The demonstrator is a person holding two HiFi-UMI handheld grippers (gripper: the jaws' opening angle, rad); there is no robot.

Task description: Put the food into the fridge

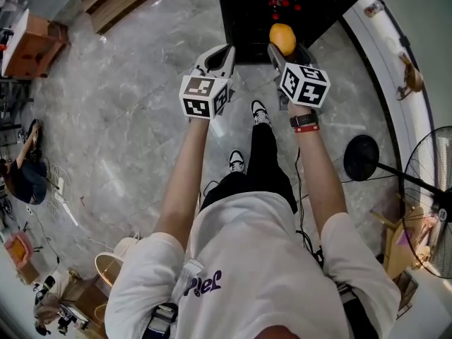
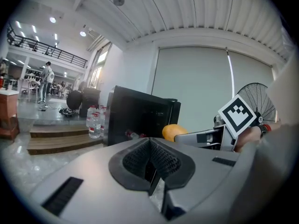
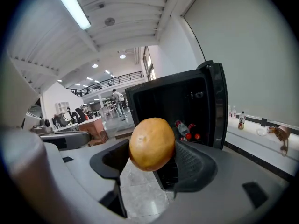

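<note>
Orange fruit (image 3: 152, 143) clamped between pads of right gripper (image 1: 286, 51), in air at 12 o'clock, just short of open black fridge (image 1: 311, 6). Left gripper (image 2: 150, 166) at 11 o'clock, jaws closed together, empty. Not yet inside; by judgement, placing and letting go left to do. Count: one fruit, one fridge, two grippers, at least two red-capped bottles (image 3: 183, 129) inside.
</note>
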